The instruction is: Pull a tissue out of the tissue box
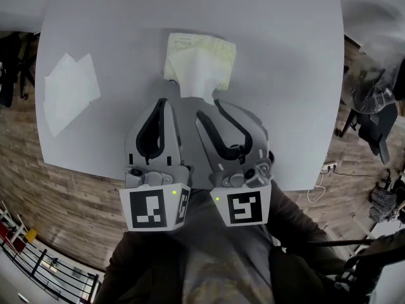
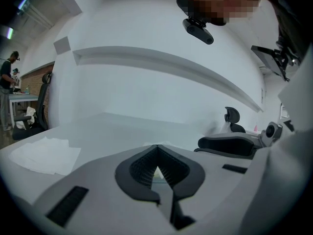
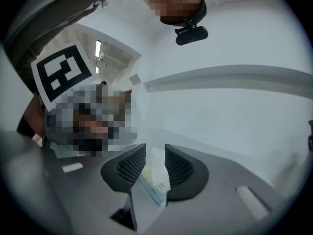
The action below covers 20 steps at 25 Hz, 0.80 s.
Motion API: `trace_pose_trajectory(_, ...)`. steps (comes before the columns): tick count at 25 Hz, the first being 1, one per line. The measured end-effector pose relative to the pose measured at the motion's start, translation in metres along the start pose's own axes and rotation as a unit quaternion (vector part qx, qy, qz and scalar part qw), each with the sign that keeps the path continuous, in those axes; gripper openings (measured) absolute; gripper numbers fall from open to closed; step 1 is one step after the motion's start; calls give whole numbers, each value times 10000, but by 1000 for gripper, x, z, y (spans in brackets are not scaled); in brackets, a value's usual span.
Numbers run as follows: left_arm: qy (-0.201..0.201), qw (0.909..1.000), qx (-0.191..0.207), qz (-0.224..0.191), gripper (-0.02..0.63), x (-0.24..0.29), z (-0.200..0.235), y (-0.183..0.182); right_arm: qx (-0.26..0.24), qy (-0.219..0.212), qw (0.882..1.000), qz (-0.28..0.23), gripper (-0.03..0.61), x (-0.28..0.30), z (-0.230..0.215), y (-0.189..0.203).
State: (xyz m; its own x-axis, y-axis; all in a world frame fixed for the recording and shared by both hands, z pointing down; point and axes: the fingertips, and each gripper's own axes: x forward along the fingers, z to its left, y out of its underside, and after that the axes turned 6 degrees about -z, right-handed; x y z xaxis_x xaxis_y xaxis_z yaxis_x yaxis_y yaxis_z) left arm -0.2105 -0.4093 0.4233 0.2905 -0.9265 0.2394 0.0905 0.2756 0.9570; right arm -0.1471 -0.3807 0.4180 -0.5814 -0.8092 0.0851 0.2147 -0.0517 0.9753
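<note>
A pale yellow tissue pack (image 1: 201,54) lies on the grey table (image 1: 291,75), with a white tissue (image 1: 199,84) sticking out of it towards me. My right gripper (image 1: 210,108) is open just short of that tissue's tip. In the right gripper view the pack (image 3: 152,182) and its tissue (image 3: 157,164) show through the gap of the right gripper (image 3: 155,153). My left gripper (image 1: 162,101) is shut and holds nothing, a little left of the tissue. In the left gripper view the left gripper (image 2: 156,148) has its pads meeting at the tip.
Loose white tissues (image 1: 68,92) lie at the table's left, also seen as flat tissues (image 2: 41,154). The near table edge (image 1: 82,170) runs just under my grippers. Chairs (image 1: 376,128) and cables stand on the wooden floor at right. A person (image 2: 7,89) stands far left.
</note>
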Motion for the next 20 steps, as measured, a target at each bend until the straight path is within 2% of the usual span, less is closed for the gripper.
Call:
trace_pose_trajectory(7,-147,9998,-18,119,-3,8,12,5,-435,35,9980,450,91,22,2,26)
trace_pose_trajectory(12,-203,9996,-61,178,-3,11,18,10,-574,245,9949,788,91,29,-5,43)
trace_pose_trajectory(13,-202,9996,-75,185,-3,12,18,11,-576,270,9946,815,86,30,-7,44)
trace_pose_trajectory(15,-193,9996,-89,190,-3,13,18,12,-559,260,9947,827,8,30,-8,45)
trace_pose_trajectory(20,-196,9997,-62,113,-3,11,19,-1,-479,259,9962,678,3,27,-14,28)
